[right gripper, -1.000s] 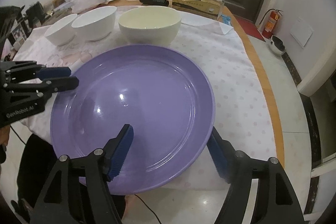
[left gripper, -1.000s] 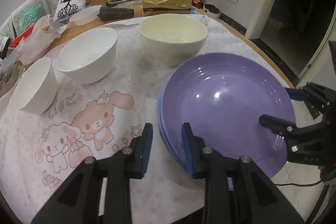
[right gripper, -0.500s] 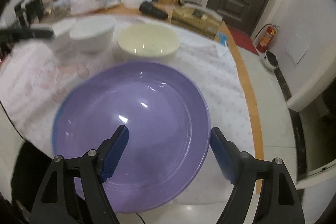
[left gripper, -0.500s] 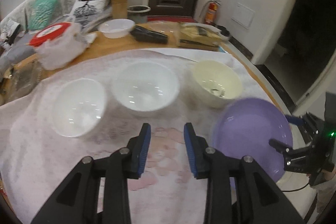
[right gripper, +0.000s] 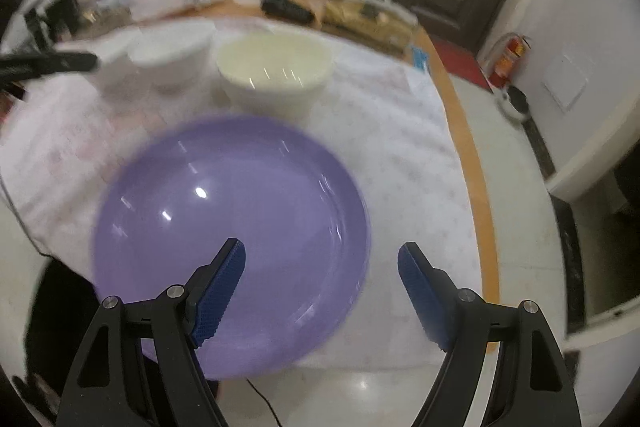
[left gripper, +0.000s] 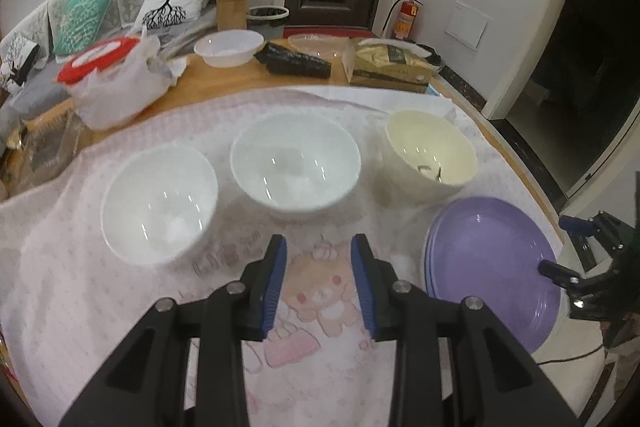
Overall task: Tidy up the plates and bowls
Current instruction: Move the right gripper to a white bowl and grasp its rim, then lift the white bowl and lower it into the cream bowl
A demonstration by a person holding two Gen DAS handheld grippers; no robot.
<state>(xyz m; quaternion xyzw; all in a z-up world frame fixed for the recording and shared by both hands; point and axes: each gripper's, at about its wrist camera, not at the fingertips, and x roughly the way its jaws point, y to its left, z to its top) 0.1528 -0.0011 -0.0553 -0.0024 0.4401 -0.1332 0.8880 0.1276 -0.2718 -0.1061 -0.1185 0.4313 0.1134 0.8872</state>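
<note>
Two claws angled down, left claw [left gripper: 318, 281] narrow, empty, right claw [right gripper: 322, 291] wide, seemingly above purple plate [right gripper: 224, 227]

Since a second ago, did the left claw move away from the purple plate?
Yes. The left claw pulled back and leftward from the purple plate; it now hangs over the cartoon tablecloth.

Left gripper [left gripper: 318, 283] jaws narrowly parted, empty; right gripper [right gripper: 322, 291] jaws wide, empty.

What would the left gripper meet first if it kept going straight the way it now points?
Probably the cartoon-print tablecloth: nothing lies between the left gripper fingers. The middle white bowl sits just beyond, but depth is unclear.
</note>
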